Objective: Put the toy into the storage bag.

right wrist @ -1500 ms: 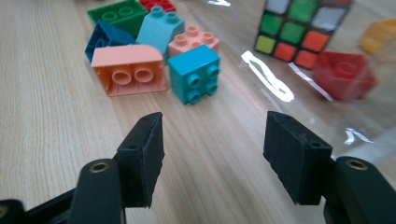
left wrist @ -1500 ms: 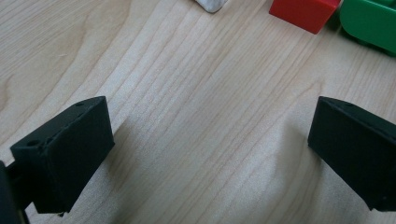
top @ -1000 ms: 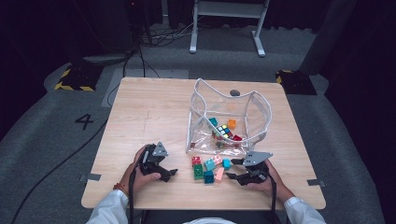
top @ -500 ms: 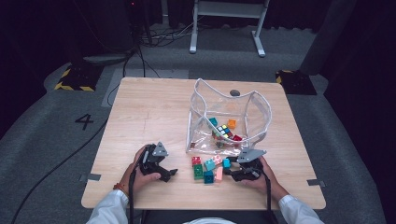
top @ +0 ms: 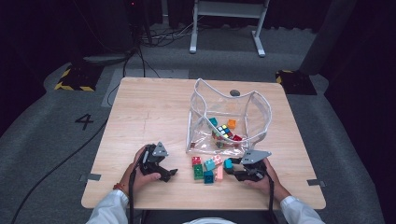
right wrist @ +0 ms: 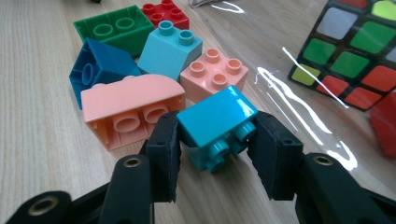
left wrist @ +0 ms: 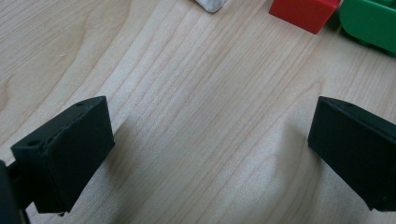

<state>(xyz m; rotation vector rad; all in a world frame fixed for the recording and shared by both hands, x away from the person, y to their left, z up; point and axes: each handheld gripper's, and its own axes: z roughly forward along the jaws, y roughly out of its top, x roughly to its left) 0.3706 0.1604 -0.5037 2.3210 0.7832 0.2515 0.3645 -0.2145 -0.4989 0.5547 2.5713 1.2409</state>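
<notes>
In the lower right of the high view the right claw (top: 232, 166) has just been closing its jaws around a teal block (right wrist: 217, 125), and its own view shows the pads against the block's two sides, pinching it at the right edge of the cluster of blocks (top: 207, 167), close under the clear bag (top: 261, 112). The left claw (top: 172, 172) rests lower left of centre with jaws spread wide over bare table (top: 140, 112), a red block (left wrist: 303, 11) and a green block (left wrist: 369, 23) at the top right of its view. Open wood stretches across the table's left half and along its near edge.
</notes>
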